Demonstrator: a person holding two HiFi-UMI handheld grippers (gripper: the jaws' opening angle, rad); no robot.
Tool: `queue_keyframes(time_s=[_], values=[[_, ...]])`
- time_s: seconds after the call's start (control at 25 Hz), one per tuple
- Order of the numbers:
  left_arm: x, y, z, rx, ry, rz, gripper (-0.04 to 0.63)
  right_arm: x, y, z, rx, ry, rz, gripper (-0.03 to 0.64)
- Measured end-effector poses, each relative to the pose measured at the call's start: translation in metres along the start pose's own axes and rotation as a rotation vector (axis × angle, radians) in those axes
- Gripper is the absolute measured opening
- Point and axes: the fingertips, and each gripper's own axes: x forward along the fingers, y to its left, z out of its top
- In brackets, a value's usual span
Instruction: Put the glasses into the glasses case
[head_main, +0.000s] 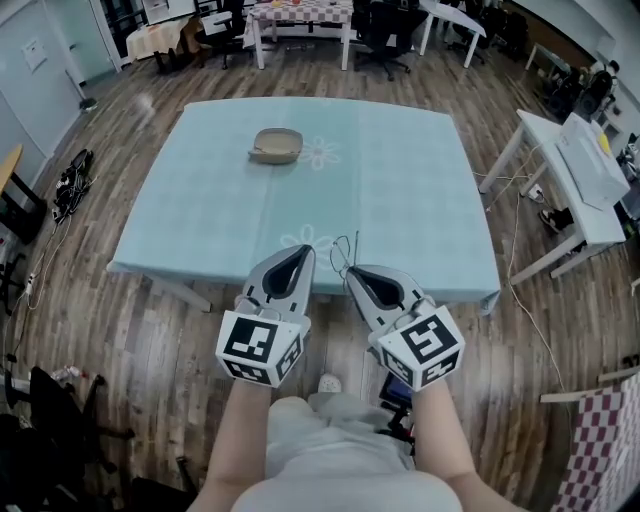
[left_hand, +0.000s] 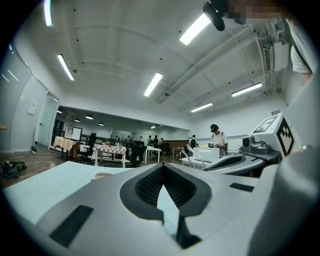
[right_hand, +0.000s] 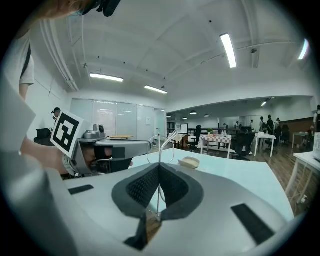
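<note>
An open beige glasses case (head_main: 276, 145) lies on the far half of the teal-covered table (head_main: 420, 190); it also shows small in the left gripper view as the case (left_hand: 102, 175) and in the right gripper view as the case (right_hand: 189, 162). Both grippers hover side by side over the table's near edge. My right gripper (head_main: 352, 272) is shut on thin wire-framed glasses (head_main: 343, 252), which stick up from its tips as the glasses (right_hand: 159, 145). My left gripper (head_main: 306, 250) has its jaws together with nothing between them, as its own view of the gripper (left_hand: 162, 166) also shows.
A white desk (head_main: 575, 170) stands right of the table, with cables on the wooden floor beneath it. A chair with red checked cloth (head_main: 600, 440) sits at the lower right. More cables (head_main: 70, 180) lie at the left. Other tables and office chairs (head_main: 300, 20) fill the back.
</note>
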Motion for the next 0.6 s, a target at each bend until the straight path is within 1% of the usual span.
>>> queue_keyframes(time_s=[0.24,0.4,0.6], values=[[0.021,-0.001,0.001,0.028,0.019,-0.002,0.009,0.009,-0.022,0.004,0.009,-0.015,0.009,0.008],[0.029,0.004,0.005,0.035,0.009,0.017,0.009,0.015,-0.029,0.008,0.004,-0.031,0.02,0.008],[0.035,0.01,0.001,0.044,0.016,0.033,0.009,0.023,-0.036,0.005,0.003,-0.03,0.034,0.008]])
